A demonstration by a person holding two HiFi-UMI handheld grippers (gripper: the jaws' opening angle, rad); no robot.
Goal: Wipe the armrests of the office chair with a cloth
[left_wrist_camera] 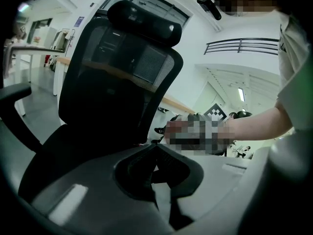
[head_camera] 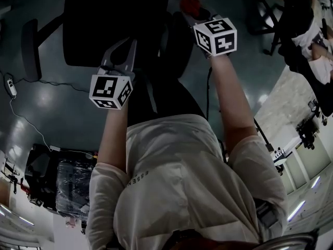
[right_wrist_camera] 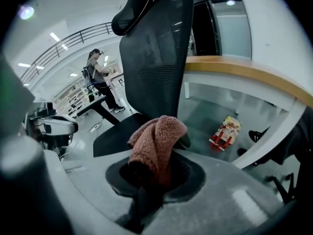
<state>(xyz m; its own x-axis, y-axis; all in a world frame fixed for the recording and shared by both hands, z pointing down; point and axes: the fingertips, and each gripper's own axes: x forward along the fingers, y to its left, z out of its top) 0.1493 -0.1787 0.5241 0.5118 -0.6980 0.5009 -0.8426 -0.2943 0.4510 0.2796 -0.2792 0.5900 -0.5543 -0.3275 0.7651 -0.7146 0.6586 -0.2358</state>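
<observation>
The black mesh office chair stands in front of me, its left armrest sticking out to the side. In the left gripper view the chair's backrest and headrest fill the left half. My right gripper is shut on a pinkish-red terry cloth, held up beside the chair's backrest near the right armrest. The cloth shows past the right gripper in the head view. My left gripper hangs before the seat, jaws together and holding nothing.
A power strip with a cable lies on the floor left of the chair. A dark wrapped box sits at lower left. A red-and-white package lies on the floor under a wood-topped counter. A person walks far off.
</observation>
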